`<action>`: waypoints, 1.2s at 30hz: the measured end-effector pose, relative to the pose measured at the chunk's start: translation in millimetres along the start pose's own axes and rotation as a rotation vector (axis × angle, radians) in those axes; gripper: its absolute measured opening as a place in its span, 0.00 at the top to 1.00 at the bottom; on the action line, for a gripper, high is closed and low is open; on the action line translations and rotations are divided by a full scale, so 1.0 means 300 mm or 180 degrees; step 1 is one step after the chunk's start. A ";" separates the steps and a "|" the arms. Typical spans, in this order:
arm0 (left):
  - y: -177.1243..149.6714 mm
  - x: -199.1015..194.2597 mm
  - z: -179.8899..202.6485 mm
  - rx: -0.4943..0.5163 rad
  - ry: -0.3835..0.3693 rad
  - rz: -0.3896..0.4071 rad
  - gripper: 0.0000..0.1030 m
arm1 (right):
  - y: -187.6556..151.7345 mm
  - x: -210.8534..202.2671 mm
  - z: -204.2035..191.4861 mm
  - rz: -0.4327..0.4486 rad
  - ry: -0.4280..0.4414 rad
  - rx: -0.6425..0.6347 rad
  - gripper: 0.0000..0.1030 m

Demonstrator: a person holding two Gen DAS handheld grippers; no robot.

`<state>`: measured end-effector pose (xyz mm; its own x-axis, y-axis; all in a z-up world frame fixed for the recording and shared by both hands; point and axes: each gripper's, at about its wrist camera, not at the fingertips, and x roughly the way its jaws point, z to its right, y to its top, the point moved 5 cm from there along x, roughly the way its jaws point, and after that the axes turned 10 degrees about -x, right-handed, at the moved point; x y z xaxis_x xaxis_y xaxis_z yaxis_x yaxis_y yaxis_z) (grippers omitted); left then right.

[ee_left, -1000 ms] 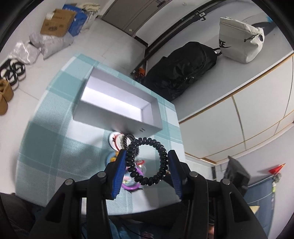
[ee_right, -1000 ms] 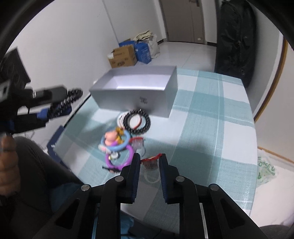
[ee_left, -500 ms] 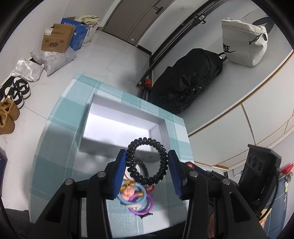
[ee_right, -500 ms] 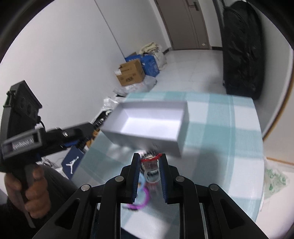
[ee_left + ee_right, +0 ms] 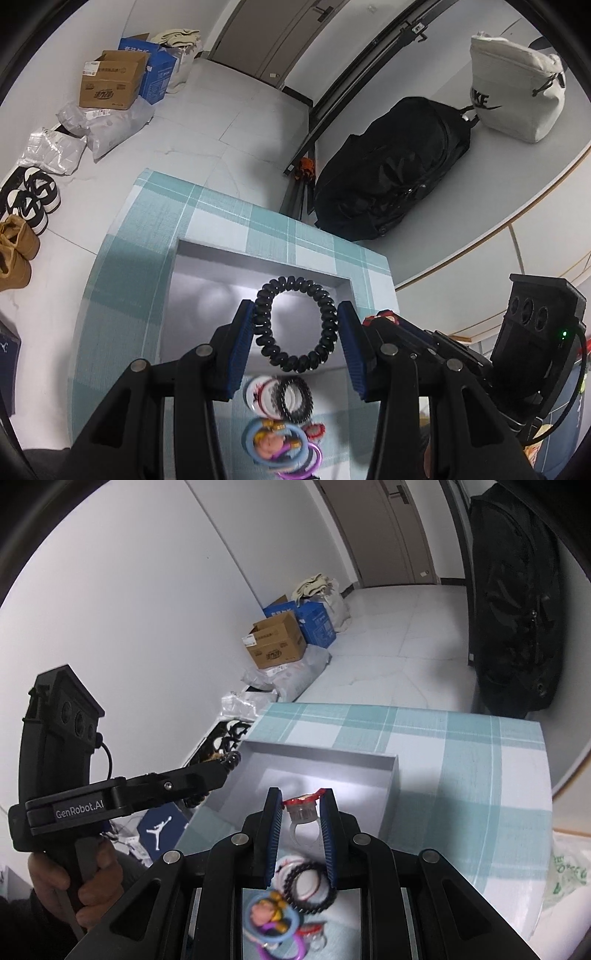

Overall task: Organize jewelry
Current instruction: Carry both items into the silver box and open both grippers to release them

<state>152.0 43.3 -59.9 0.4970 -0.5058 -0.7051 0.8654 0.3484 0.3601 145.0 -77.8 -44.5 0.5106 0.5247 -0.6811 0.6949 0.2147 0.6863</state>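
The coil tie [image 5: 295,324] hung pinched in the left gripper [image 5: 295,345] above the grey box [image 5: 258,258]; the right gripper [image 5: 301,834] clamped a ring [image 5: 303,812] over the box's near wall. More bands [image 5: 303,882] lay on the cloth [image 5: 461,775]. This looked like the drop-off step: next, part each pair of fingers over the box interior.

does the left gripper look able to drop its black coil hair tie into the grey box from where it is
Probably yes. The left gripper holds the black coil hair tie over the open grey box, which has no lid and looks bare below it. The right gripper sits alongside, not underneath.
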 end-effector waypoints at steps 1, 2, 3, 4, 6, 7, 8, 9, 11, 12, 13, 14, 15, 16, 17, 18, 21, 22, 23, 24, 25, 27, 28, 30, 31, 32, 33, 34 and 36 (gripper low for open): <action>0.003 0.010 -0.003 -0.0009 0.0002 -0.0029 0.62 | 0.003 0.013 0.012 -0.0012 0.0014 0.0013 0.81; 0.006 0.023 -0.005 -0.0011 -0.0001 -0.0061 0.62 | 0.008 0.019 0.018 -0.0017 0.0025 0.0029 0.81; 0.007 0.036 -0.006 0.0006 0.0003 -0.0095 0.62 | 0.009 0.029 0.026 -0.0021 0.0048 0.0049 0.81; 0.008 0.045 -0.006 0.0022 0.0019 -0.0114 0.62 | 0.012 0.040 0.037 -0.0023 0.0080 0.0085 0.81; 0.003 0.065 -0.010 0.0056 0.0061 -0.0152 0.62 | 0.017 0.055 0.053 -0.0026 0.0129 0.0139 0.81; 0.001 0.071 -0.011 0.0060 0.0068 -0.0167 0.62 | 0.020 0.065 0.062 -0.0028 0.0145 0.0159 0.81; 0.000 0.079 -0.015 0.0054 0.0094 -0.0180 0.62 | 0.023 0.072 0.067 -0.0030 0.0145 0.0164 0.81; 0.001 0.088 -0.019 0.0050 0.0118 -0.0191 0.62 | 0.025 0.083 0.072 -0.0042 0.0159 0.0173 0.81; 0.004 0.099 -0.020 0.0049 0.0136 -0.0206 0.62 | 0.025 0.098 0.078 -0.0074 0.0184 0.0188 0.81; 0.005 0.102 -0.021 0.0052 0.0144 -0.0217 0.62 | 0.025 0.106 0.081 -0.0095 0.0190 0.0187 0.81; 0.005 0.104 -0.018 0.0061 0.0139 -0.0236 0.62 | 0.025 0.117 0.087 -0.0125 0.0188 0.0190 0.81; 0.007 0.105 -0.018 0.0074 0.0144 -0.0238 0.62 | 0.024 0.123 0.087 -0.0140 0.0186 0.0195 0.81; 0.010 0.103 -0.018 0.0086 0.0176 -0.0208 0.62 | 0.025 0.133 0.091 -0.0163 0.0186 0.0196 0.81; 0.014 0.104 -0.017 0.0100 0.0189 -0.0192 0.62 | 0.027 0.141 0.093 -0.0172 0.0189 0.0191 0.81; 0.018 0.107 -0.016 0.0110 0.0187 -0.0187 0.61 | 0.027 0.146 0.093 -0.0174 0.0190 0.0186 0.79; 0.020 0.109 -0.016 0.0102 0.0178 -0.0185 0.61 | 0.029 0.153 0.095 -0.0181 0.0178 0.0185 0.79; 0.026 0.121 -0.025 0.0033 0.0172 -0.0199 0.50 | 0.031 0.155 0.098 -0.0181 0.0175 0.0193 0.75; 0.028 0.120 -0.032 0.0008 0.0190 -0.0174 0.48 | 0.030 0.150 0.101 -0.0166 0.0143 0.0197 0.67; 0.030 0.114 -0.035 -0.0013 0.0130 -0.0141 0.44 | 0.029 0.142 0.102 -0.0146 0.0125 0.0204 0.54; 0.031 0.106 -0.034 -0.0030 0.0069 -0.0118 0.37 | 0.029 0.129 0.103 -0.0100 0.0141 0.0204 0.49; 0.031 0.102 -0.032 -0.0035 0.0056 -0.0101 0.34 | 0.029 0.117 0.102 -0.0050 0.0156 0.0201 0.42; 0.033 0.094 -0.028 -0.0017 0.0070 -0.0060 0.28 | 0.028 0.084 0.100 0.0051 0.0135 0.0184 0.36; 0.034 0.093 -0.027 -0.0011 0.0103 -0.0050 0.28 | 0.027 0.067 0.100 0.0089 0.0115 0.0172 0.33; 0.032 0.085 -0.025 -0.0008 0.0126 -0.0034 0.28 | 0.019 0.041 0.106 0.0136 0.0052 0.0182 0.30; 0.032 0.083 -0.025 -0.0008 0.0138 -0.0027 0.28 | 0.014 0.027 0.109 0.0152 0.0041 0.0189 0.29; 0.030 0.075 -0.025 0.0005 0.0152 -0.0009 0.28 | 0.009 0.015 0.110 0.0165 0.0053 0.0189 0.29; 0.028 0.069 -0.025 0.0022 0.0168 0.0007 0.28 | 0.004 0.000 0.110 0.0180 0.0052 0.0197 0.29; 0.024 0.059 -0.025 0.0041 0.0194 0.0037 0.28 | 0.000 -0.009 0.112 0.0189 0.0046 0.0207 0.26; 0.013 0.040 -0.026 0.0086 0.0279 0.0104 0.28 | -0.014 -0.032 0.110 0.0207 0.0039 0.0222 0.20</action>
<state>161.0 44.6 -71.6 0.5184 -0.4232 -0.7431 0.8509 0.3414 0.3993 154.0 -111.0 -49.2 0.5498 0.5458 -0.6324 0.6943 0.1223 0.7092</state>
